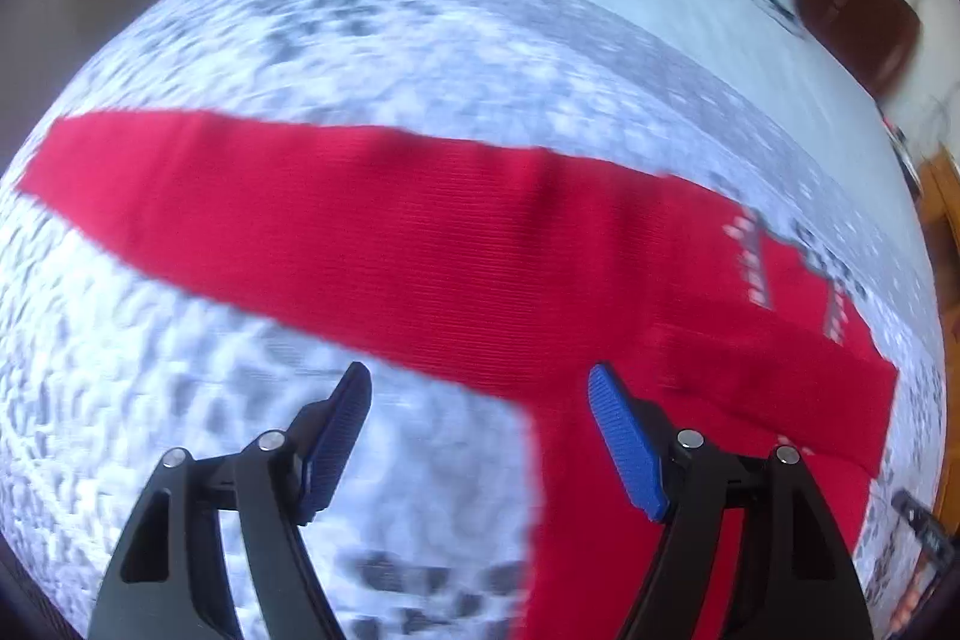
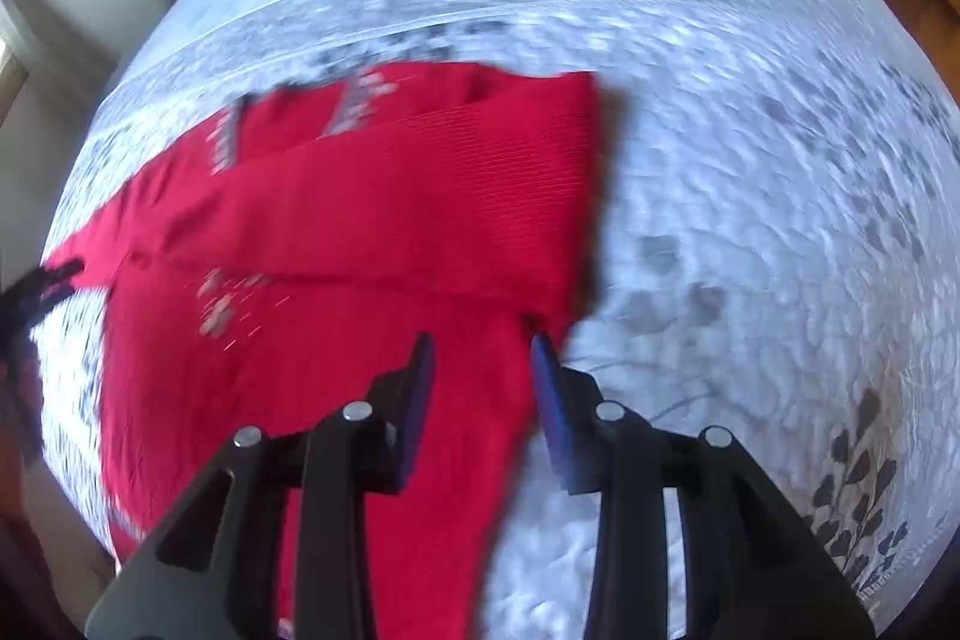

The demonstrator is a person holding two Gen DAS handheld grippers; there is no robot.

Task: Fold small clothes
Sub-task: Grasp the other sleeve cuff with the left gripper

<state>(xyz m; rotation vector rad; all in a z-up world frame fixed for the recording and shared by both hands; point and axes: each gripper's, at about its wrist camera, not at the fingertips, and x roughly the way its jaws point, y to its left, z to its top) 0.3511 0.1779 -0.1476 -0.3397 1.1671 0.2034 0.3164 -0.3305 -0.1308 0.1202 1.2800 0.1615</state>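
Though ribbed, the red garment (image 1: 420, 244) lies flat (sleeve folded).

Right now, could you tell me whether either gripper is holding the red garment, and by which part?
Nothing is held. The left gripper and right gripper both hover with jaws apart above the red garment.

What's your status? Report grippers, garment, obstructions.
Left gripper open, holding nothing. Right gripper open, nothing between its fingers. Red garment partly folded, flat on the patterned bedspread. Nothing in the way.
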